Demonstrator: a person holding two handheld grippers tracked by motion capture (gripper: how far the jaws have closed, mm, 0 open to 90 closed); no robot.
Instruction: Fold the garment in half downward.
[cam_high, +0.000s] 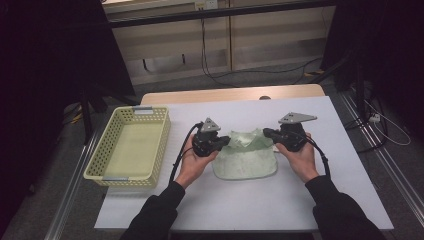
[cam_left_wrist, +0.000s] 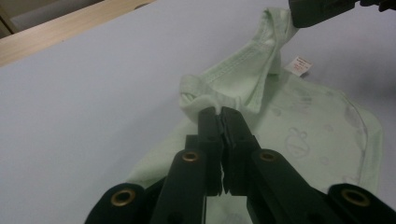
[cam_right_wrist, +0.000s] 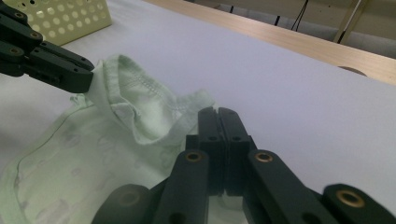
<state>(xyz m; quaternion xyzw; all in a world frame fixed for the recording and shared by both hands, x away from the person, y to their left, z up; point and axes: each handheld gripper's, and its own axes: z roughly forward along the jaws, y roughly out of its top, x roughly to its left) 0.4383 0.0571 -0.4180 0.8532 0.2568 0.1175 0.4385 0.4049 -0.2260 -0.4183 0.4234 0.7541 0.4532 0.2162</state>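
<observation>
Cloth fills the middle of my work: a pale green bib (cam_high: 245, 157) lies on the white table (cam_high: 300, 200), its rounded lower edge toward me and its two neck straps lifted at the far end. I hold a gripper in each hand. My left gripper (cam_high: 227, 141) has its jaws clamped on the left strap; in the left gripper view the two black jaws meet with only a sliver of green fabric pinched between their tips (cam_left_wrist: 219, 114), and the strap bunches up just beyond them. My right gripper (cam_high: 267, 133) is likewise closed on the right strap; in the right gripper view its jaws (cam_right_wrist: 218, 116) stand pressed together with the bib's hem running under and between them. The stretch of collar between the two grips rises off the table in a loose fold, while the body of the bib rests flat, faint printed figures showing on it. A small white care label (cam_left_wrist: 299, 66) sticks out from the seam near the far strap in the left gripper view. To my left, well apart from the bib, a pale yellow perforated basket (cam_high: 150, 150) sits on the table. Beyond the white surface runs the wooden far edge of the table (cam_high: 225, 95).
</observation>
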